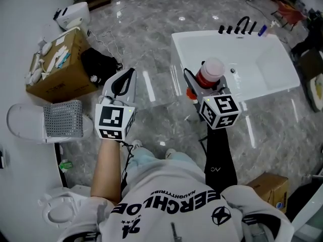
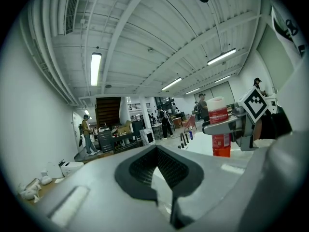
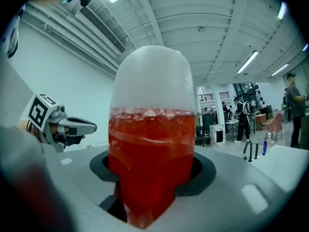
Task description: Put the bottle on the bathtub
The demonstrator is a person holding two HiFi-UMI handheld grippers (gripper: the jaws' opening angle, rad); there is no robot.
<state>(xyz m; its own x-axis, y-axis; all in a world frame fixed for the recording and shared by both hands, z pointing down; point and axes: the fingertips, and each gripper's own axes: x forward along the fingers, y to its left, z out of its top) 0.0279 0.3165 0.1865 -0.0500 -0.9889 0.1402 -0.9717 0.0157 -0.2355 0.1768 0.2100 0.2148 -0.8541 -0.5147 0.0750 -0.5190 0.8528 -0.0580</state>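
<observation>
A red bottle [image 1: 209, 73] with a white cap stands upright between the jaws of my right gripper [image 1: 201, 84], which is shut on its body. It hangs over the near left rim of the white bathtub [image 1: 177, 52]. In the right gripper view the bottle [image 3: 152, 144] fills the middle, pinched low down by the jaws. My left gripper [image 1: 132, 73] is to the left of the tub over the marble floor, with its jaws closed to a point and nothing in them. From the left gripper view the bottle [image 2: 220, 129] and right gripper [image 2: 227, 125] appear at the right.
Black faucet fittings [image 1: 239, 26] line the tub's far rim. A cardboard box [image 1: 60, 67] and a black bag [image 1: 100, 64] sit at the left, with a grey perforated basket [image 1: 61, 119] below them. A small box [image 1: 270, 188] lies near my right side. People stand far back in the hall.
</observation>
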